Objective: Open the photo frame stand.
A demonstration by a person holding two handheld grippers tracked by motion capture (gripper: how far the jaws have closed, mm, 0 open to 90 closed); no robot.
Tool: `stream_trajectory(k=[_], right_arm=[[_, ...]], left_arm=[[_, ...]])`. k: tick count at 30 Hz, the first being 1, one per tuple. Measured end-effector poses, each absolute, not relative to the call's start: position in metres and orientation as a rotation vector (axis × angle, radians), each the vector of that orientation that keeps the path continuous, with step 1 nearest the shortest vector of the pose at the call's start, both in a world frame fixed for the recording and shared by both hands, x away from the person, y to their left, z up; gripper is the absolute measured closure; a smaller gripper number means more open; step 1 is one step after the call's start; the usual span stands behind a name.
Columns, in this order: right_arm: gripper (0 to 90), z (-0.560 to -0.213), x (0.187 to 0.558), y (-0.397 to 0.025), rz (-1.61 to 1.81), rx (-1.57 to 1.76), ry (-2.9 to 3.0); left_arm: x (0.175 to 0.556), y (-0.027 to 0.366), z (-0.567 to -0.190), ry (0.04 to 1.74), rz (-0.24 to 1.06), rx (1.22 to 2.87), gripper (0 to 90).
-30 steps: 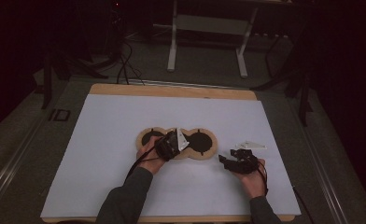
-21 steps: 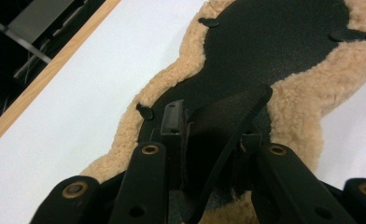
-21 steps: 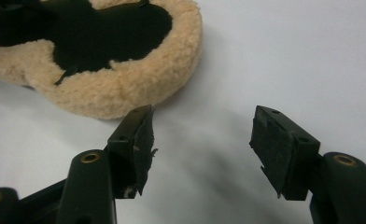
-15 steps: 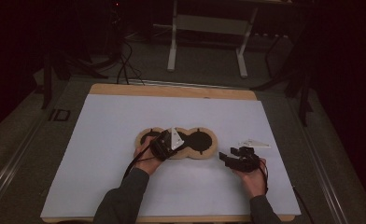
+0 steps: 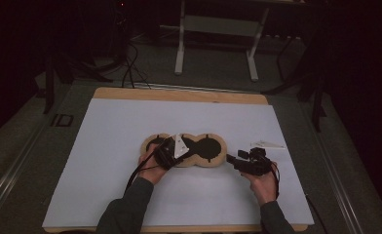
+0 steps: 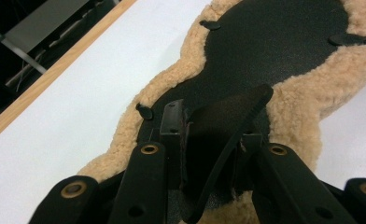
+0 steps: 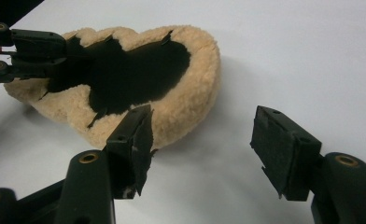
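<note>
We see one sheepskin pad point(image 5: 185, 150), long axis sideways | left gripper point(image 6: 209, 140) pinching its black flap point(image 6: 228, 116) | right gripper point(image 7: 204, 144) spread, just beside.

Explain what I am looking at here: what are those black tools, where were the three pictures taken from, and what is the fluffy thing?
A person works at a white-covered table, a hand-held two-jaw gripper in each hand. The high view looks down from above; the other two cameras ride on the grippers and look along their black jaws. On the table lies a tan fleece pad with a black three-lobed centre. The left gripper is shut on a black flap lifted from the pad's dark middle. The right gripper hangs open beside the pad's end, touching nothing. A small white piece lies farther right.
</note>
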State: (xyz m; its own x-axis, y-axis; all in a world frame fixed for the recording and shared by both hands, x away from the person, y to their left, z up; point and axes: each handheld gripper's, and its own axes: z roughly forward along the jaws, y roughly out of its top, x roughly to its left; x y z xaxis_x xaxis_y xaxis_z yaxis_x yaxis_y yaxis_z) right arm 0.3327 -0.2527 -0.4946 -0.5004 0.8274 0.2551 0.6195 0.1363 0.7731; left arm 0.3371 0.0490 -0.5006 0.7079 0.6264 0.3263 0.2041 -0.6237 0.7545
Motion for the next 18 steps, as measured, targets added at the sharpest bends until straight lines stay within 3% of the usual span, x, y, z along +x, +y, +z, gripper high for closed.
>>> stream_trajectory(k=[18], right_arm=[[36.6,-0.476,0.355,-0.227,1.31,1.463,2.24]], left_arm=[[0.332,0.061,-0.499,0.637,0.729,2.126,72.6]])
